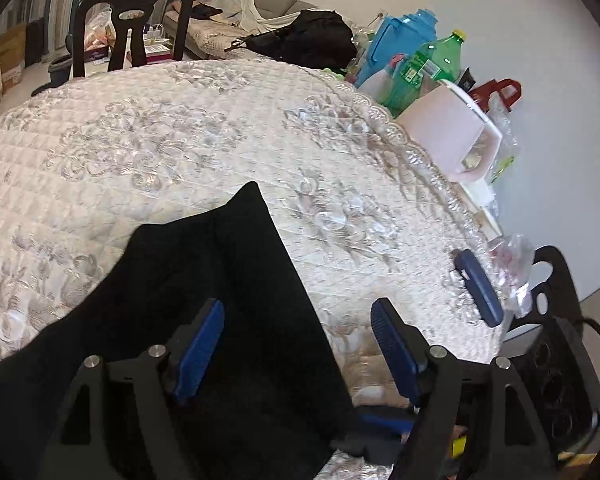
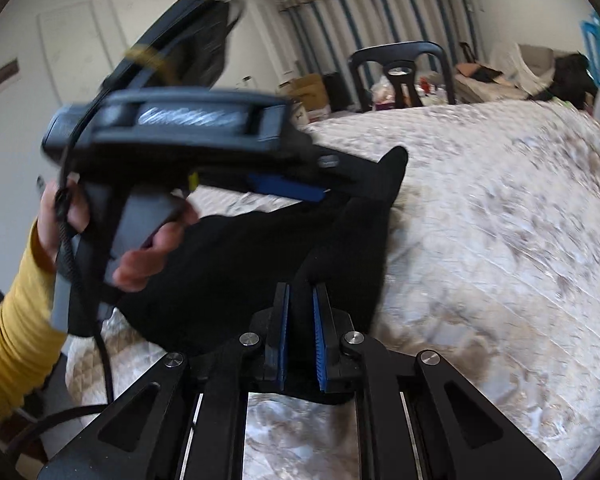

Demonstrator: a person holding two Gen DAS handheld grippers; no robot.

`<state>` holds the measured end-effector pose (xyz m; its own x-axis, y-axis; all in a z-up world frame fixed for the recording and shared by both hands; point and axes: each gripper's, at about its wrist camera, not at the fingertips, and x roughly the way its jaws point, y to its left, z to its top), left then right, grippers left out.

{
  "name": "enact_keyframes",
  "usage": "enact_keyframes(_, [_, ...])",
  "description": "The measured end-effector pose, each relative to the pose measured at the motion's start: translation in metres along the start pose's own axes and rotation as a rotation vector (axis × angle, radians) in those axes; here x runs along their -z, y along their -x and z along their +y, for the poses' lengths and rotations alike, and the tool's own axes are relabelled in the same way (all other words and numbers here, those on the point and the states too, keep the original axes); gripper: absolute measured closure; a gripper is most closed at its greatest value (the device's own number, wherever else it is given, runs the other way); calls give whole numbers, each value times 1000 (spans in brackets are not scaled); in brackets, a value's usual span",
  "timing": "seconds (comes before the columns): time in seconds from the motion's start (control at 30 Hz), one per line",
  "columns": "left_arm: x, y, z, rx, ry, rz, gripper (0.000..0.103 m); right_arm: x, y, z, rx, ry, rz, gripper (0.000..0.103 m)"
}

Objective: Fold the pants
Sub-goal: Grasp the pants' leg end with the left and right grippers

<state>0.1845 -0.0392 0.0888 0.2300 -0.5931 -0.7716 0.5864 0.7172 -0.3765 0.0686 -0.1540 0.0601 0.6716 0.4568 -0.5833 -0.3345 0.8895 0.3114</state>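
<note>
No legible text; the bottle (image 1: 436,62) label seems too blurred.

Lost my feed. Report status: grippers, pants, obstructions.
Left gripper open above black pants. Right gripper shut on pants edge. Blue case near table edge, apart from pants.

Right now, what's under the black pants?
The black pants lie on the cream quilted floral tablecloth, with the right gripper clamping a fold. Whatever lies beneath the fabric's middle is covered.
</note>
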Motion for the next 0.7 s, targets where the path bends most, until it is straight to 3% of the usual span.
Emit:
enact_keyframes(0.13, [2, -4, 7, -77, 11, 19, 25, 3, -4, 15, -19, 49, -7, 93])
enact_keyframes(0.37, [9, 4, 22, -109, 51, 11, 26, 3, -6, 34, -49, 108, -16, 93])
enact_keyframes(0.47, [13, 9, 27, -118, 54, -3, 40, 2, -7, 41, -54, 127, -19, 94])
enact_keyframes(0.53, [15, 13, 31, -122, 67, -9, 58, 1, -8, 45, -55, 140, -20, 94])
enact_keyframes(0.63, [19, 20, 39, -129, 84, -18, 74, -3, -10, 49, -61, 150, -20, 94])
enact_keyframes(0.7, [21, 26, 43, -125, 90, -31, 78, -3, -9, 55, -70, 163, -21, 94])
